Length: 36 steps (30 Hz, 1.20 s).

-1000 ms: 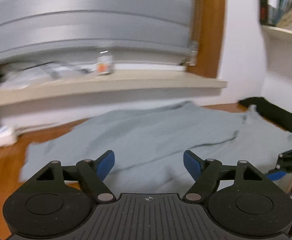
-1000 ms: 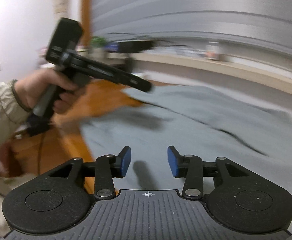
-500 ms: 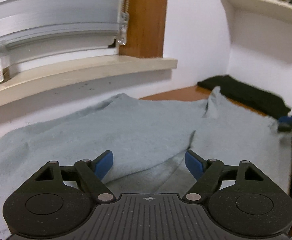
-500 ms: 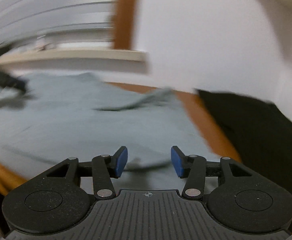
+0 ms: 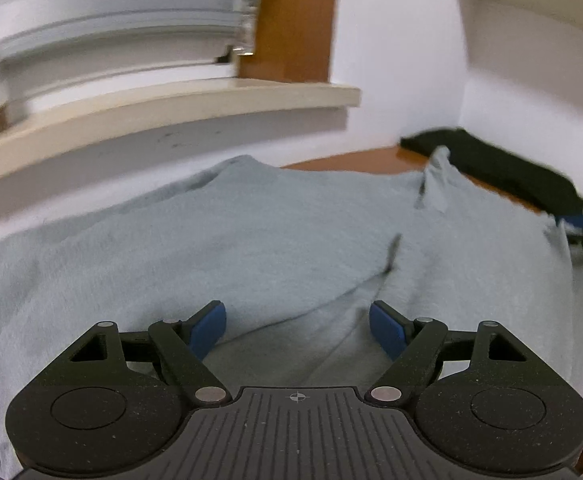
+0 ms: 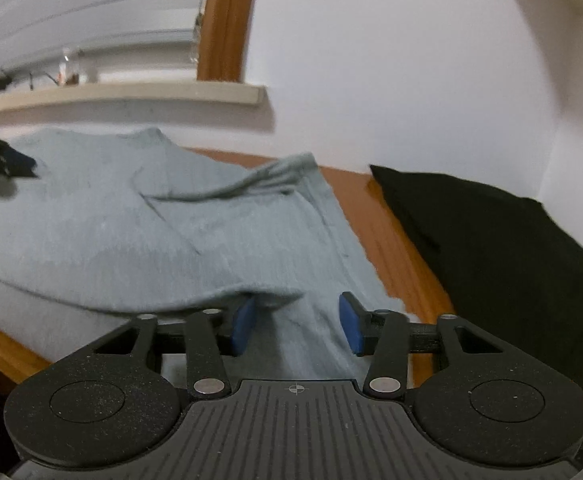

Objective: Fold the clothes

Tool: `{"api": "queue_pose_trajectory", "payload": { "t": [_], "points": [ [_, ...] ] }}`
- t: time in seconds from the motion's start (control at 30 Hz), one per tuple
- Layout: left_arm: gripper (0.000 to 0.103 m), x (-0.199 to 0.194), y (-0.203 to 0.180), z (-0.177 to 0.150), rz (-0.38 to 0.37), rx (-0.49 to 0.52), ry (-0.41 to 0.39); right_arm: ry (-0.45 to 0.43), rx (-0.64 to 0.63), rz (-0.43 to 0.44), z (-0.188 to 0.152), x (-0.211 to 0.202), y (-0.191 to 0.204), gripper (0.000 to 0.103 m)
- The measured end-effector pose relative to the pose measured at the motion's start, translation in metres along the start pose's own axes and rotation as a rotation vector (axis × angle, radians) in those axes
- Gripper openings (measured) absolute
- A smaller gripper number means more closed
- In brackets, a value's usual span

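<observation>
Presently: grey-blue garment (image 5: 275, 240) spread flat on wooden tabletop (image 6: 403, 264), black cloth (image 6: 491, 248) beside it. Left gripper (image 5: 297, 330) and right gripper (image 6: 297, 322) over the garment, jaws parted, empty.

A plain white wall (image 6: 391, 60) meets a brown wooden window frame (image 5: 291, 20). Grey slatted blinds (image 5: 103, 8) hang above a long beige windowsill (image 5: 163, 108); an orange-brown wooden tabletop (image 6: 403, 260) lies below.
</observation>
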<state>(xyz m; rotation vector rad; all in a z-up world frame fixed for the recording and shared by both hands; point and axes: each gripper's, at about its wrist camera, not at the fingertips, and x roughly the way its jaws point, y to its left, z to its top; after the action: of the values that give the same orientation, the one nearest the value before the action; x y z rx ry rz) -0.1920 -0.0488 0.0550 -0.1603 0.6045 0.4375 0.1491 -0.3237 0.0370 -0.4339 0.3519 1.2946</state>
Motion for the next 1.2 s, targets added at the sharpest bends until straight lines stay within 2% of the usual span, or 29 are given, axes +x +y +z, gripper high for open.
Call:
{"api": "queue_pose_trajectory", "payload": {
  "t": [0.03, 0.1, 0.27, 0.4, 0.47, 0.53, 0.6, 0.7, 0.8, 0.87, 0.93, 1.0, 1.07, 1.1, 1.17, 1.2],
  "points": [
    [0.082, 0.002, -0.005, 0.004, -0.005, 0.015, -0.005, -0.009, 0.005, 0.006, 0.001, 0.000, 0.000, 0.007],
    [0.082, 0.005, -0.015, 0.014, -0.025, 0.032, -0.014, -0.067, 0.020, -0.020, 0.001, -0.012, -0.002, 0.007],
    [0.081, 0.029, -0.037, 0.042, -0.083, 0.056, 0.005, -0.103, 0.062, -0.023, -0.008, -0.034, -0.003, 0.007],
    [0.065, 0.057, -0.045, 0.053, -0.136, 0.045, 0.066, -0.116, 0.074, -0.023, -0.011, -0.041, -0.003, 0.008],
    [0.064, 0.066, -0.049, 0.052, -0.146, 0.060, 0.082, -0.122, 0.080, -0.023, -0.012, -0.045, -0.004, 0.014],
    [0.059, 0.072, -0.055, 0.049, -0.130, 0.111, 0.079, -0.128, 0.086, -0.023, -0.013, -0.049, -0.004, 0.020],
    [0.045, 0.075, -0.063, 0.043, -0.090, 0.178, 0.060, -0.135, 0.092, -0.023, -0.014, -0.053, -0.005, 0.021],
    [0.040, 0.075, -0.071, 0.039, -0.017, 0.234, 0.011, -0.145, 0.100, -0.023, -0.016, -0.059, -0.005, 0.023],
    [0.040, 0.072, -0.075, 0.042, 0.023, 0.255, -0.019, -0.162, 0.087, 0.011, -0.009, -0.054, 0.009, 0.023],
    [0.049, 0.068, -0.074, 0.043, 0.036, 0.251, -0.038, -0.174, 0.078, 0.033, -0.005, -0.050, 0.019, 0.023],
    [0.065, 0.058, -0.065, 0.044, 0.026, 0.211, -0.052, -0.186, 0.070, 0.055, 0.000, -0.047, 0.029, 0.029],
    [0.064, 0.048, -0.056, 0.045, 0.017, 0.171, -0.066, -0.182, 0.069, 0.084, 0.003, -0.040, 0.040, 0.033],
    [0.068, 0.037, -0.045, 0.044, 0.015, 0.132, -0.080, -0.146, 0.060, 0.100, 0.002, -0.027, 0.051, 0.034],
    [0.073, 0.029, -0.035, 0.042, 0.024, 0.113, -0.086, -0.117, 0.048, 0.075, 0.000, -0.018, 0.053, 0.034],
    [0.074, 0.013, -0.016, 0.037, 0.058, 0.084, -0.100, -0.056, 0.043, -0.001, -0.005, 0.001, 0.053, 0.035],
    [0.074, 0.003, -0.004, 0.035, 0.082, 0.058, -0.111, -0.067, 0.091, -0.020, -0.008, 0.001, 0.045, 0.037]
  ]
}}
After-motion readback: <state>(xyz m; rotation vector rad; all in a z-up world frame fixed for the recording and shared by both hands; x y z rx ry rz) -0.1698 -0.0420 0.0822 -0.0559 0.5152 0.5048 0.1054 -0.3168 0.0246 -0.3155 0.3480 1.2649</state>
